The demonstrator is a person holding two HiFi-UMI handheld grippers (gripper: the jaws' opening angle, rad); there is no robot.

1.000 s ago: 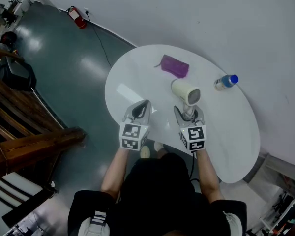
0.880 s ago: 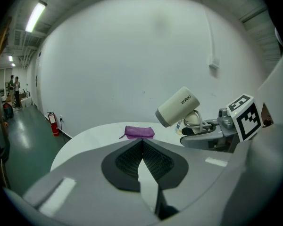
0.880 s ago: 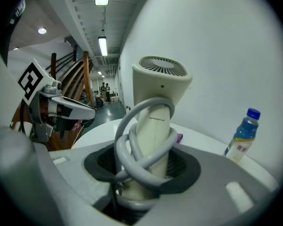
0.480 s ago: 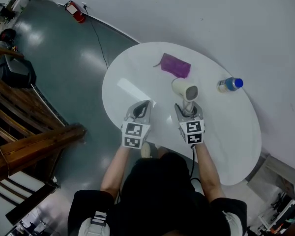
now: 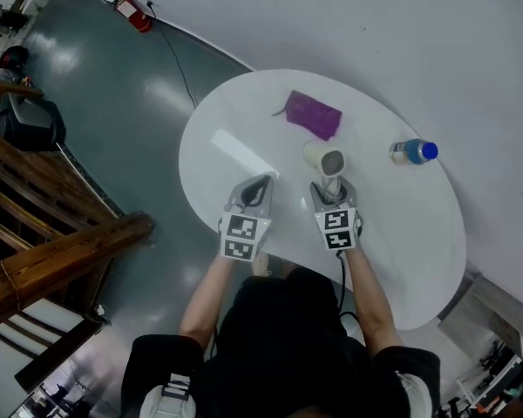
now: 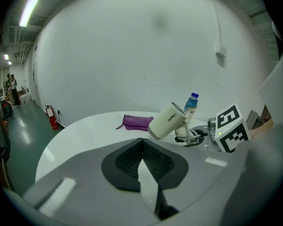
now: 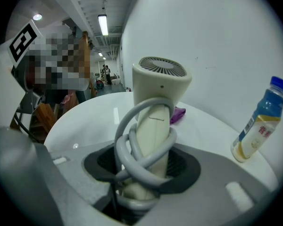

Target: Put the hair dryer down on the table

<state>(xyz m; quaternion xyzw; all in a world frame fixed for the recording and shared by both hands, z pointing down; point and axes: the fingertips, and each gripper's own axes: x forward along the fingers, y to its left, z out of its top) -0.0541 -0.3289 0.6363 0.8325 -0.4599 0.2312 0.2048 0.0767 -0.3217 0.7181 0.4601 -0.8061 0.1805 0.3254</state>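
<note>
Cream plastic, the hair dryer [image 5: 325, 160] had its handle pinched in the right claw [image 5: 332, 192], with a grey cord [image 7: 119, 135] looped round it, over the near middle of the white bench [image 5: 401, 225]. Its handle ran away from us, and the barrel lay crosswise, grille end tipped up. We saw that grille in the right gripper view, and the barrel's side in the left gripper view. The left claw [image 5: 254, 192] was pressed together, empty.

The cream plastic hair dryer [image 5: 324, 160], grey cord coiled round its handle, is clamped by the handle in the right gripper [image 5: 331, 192], barrel farthest, at the round white table's [image 5: 401, 225] centre.
</note>
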